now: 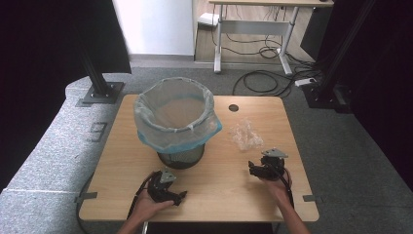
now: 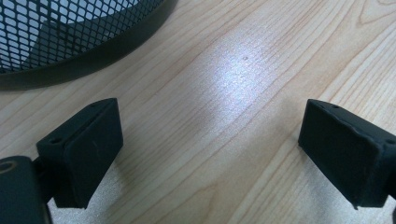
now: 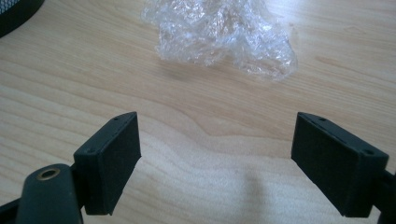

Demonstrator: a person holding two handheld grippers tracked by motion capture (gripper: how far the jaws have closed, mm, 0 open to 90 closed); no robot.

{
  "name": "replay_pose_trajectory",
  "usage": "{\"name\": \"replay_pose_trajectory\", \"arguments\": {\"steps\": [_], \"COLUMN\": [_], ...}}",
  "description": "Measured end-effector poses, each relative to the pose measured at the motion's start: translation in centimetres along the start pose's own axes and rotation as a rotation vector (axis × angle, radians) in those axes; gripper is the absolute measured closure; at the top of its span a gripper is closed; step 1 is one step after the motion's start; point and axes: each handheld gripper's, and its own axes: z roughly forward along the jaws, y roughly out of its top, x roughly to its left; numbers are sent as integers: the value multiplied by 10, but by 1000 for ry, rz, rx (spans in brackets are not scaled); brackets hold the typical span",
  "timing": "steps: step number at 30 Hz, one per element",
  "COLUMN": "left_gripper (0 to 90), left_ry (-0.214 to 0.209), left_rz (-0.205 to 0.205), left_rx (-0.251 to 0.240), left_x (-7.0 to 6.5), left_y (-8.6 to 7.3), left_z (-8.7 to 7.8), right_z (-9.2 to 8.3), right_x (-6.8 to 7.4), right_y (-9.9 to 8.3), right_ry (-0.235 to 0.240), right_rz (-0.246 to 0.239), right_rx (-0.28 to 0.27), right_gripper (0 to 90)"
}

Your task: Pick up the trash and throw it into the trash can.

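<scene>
A black mesh waste bin [image 1: 180, 157] lined with a clear-and-blue plastic bag [image 1: 175, 114] stands in the middle of the wooden table [image 1: 224, 187]. To its right lies a crumpled wad of clear plastic wrap [image 1: 246, 134]. My right gripper [image 1: 257, 168] rests just in front of that wad, open, with bare wood between its jaws; in the right gripper view the wrap [image 3: 224, 35] lies ahead of the open gripper [image 3: 217, 140]. My left gripper [image 1: 176, 195] sits near the table's front edge, below the bin, open and holding nothing. The bin's base [image 2: 79, 42] curves past the left gripper [image 2: 210, 135] at upper left.
A round cable hole [image 1: 234, 107] sits near the table's far edge. Beyond the table are grey carpet, black frame posts [image 1: 100, 78], loose cables [image 1: 265, 80] and a white-legged desk [image 1: 253, 29]. Bare wood lies between the two grippers.
</scene>
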Motion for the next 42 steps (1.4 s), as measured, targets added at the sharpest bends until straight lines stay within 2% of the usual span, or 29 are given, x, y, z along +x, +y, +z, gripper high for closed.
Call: {"name": "replay_pose_trajectory", "arguments": {"steps": [19,23,25,27,33,36,42], "left_gripper": [62,62,62,60,59,59,59], "left_ry": [2,2,2,1,1,1,0], "left_rz": [-3,-3,-3,-2,-1,-1,0], "left_rx": [-1,-1,-1,0,2,2,2], "left_x": [0,0,0,0,0,0,0], "left_y": [0,0,0,0,0,0,0], "left_z": [0,0,0,0,0,0,0], "right_z": [11,10,8,6,4,5,10], "right_x": [-6,-7,-7,-5,2,3,8], "right_y": [14,18,22,26,37,40,49], "right_ry": [5,8,21,24,38,34,52], "right_rz": [-17,-10,13,21,5,-14,-11], "right_rx": [-28,-41,-53,-65,-89,-89,-81], "right_gripper": [163,163,164,166,168,170,171]}}
